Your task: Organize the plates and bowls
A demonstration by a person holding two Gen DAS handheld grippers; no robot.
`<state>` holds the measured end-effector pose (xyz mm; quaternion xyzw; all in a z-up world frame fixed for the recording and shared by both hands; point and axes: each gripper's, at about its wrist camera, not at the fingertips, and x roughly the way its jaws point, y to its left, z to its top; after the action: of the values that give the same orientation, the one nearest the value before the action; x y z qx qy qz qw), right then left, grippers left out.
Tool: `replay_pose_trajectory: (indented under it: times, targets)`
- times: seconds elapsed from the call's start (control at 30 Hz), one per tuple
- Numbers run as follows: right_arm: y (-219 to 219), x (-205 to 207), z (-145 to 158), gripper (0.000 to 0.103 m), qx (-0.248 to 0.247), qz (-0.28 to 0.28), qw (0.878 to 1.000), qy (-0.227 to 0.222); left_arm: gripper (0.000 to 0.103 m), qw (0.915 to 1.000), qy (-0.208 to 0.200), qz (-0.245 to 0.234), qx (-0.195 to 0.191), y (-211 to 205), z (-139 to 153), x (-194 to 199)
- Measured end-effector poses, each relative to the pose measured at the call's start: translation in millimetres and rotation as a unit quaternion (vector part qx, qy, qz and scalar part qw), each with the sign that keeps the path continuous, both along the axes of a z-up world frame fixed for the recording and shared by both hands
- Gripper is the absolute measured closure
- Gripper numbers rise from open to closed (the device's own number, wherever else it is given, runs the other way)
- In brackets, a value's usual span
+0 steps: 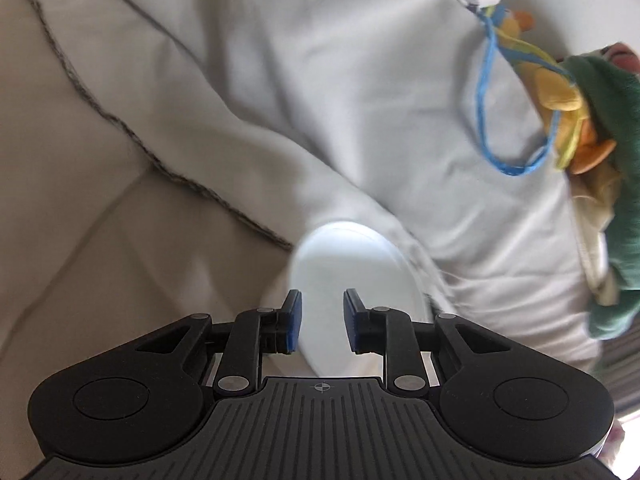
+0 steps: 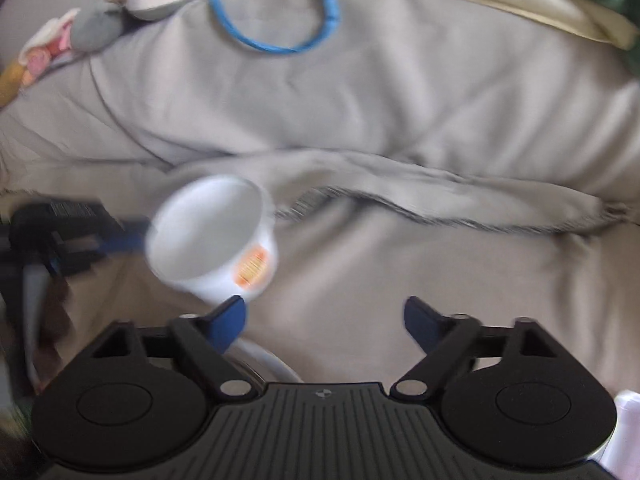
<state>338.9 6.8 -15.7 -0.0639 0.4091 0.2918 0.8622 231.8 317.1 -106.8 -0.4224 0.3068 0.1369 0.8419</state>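
Observation:
A white bowl [image 1: 352, 256] fills the space between the blue pads of my left gripper [image 1: 322, 320], which is shut on its wall. From the right wrist view the same bowl [image 2: 208, 232] hangs tilted above the bedding, its mouth facing the camera and an orange sticker on its side. My left gripper [image 2: 132, 236] holds it from the left by the rim. My right gripper [image 2: 324, 320] is open wide with nothing between its fingers. A curved white rim [image 2: 268, 358] shows just below its left finger; what it belongs to is hidden.
Crumpled pale bedding [image 2: 400, 120] covers everything, with a grey fringed blanket edge [image 2: 440, 208] across the middle. Soft toys [image 1: 560, 92] with a blue cord loop [image 2: 276, 44] and a green cloth [image 1: 612, 120] lie along the far side.

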Motion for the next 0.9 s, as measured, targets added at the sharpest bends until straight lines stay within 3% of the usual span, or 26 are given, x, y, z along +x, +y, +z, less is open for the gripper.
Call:
replay_pose_trajectory:
  times: [0.1,0.27,0.33,0.4,0.43,0.5,0.6,0.7,0.8,0.9]
  targets:
    - [35.0,17.3,-7.0,0.015,0.024,-0.009,1.000,0.006,0.077,0.9986,0.023,0.024,0.041,-5.0,-1.6,7.0]
    - [86.0,51.8,-45.0,0.017,0.031,-0.046,0.997,0.048,0.077,0.9991,0.027,-0.007,0.034,-6.9,-14.0,19.6]
    - [99.8,63.9,-64.1,0.034,0.018,-0.065,0.996,0.065,0.077,0.9992,0.019,-0.013,0.032,-5.2,-18.4,22.9]
    - [106.7,74.8,-80.5,0.082,0.015,-0.057,0.993,0.102,0.077,0.9996,0.012,-0.015,0.021,-5.6,-23.9,26.5]
    - [104.5,77.8,-85.8,0.085,0.023,-0.054,0.991,0.123,0.080,0.9996,0.006,-0.012,0.024,-7.6,-24.5,26.7]
    - [91.2,74.3,-86.4,0.084,0.038,-0.051,0.989,0.131,0.084,0.9996,-0.011,-0.021,0.017,-14.6,-23.9,26.5]
    - [59.1,61.5,-78.0,0.084,0.033,-0.046,0.993,0.107,0.084,0.9964,-0.055,-0.063,-0.014,-36.8,-16.9,23.4]
    - [11.1,53.2,-70.6,0.084,0.034,-0.055,0.994,0.090,0.084,0.9899,-0.066,-0.125,-0.003,-77.6,-0.8,30.4]
    - [-43.8,53.7,-72.4,0.083,0.055,-0.086,0.989,0.104,0.083,0.9842,-0.041,-0.169,0.030,-126.3,15.7,47.9]
    - [-89.2,52.4,-81.6,0.083,0.067,-0.115,0.986,0.098,0.083,0.9693,0.016,-0.222,0.103,-177.6,22.1,69.2]
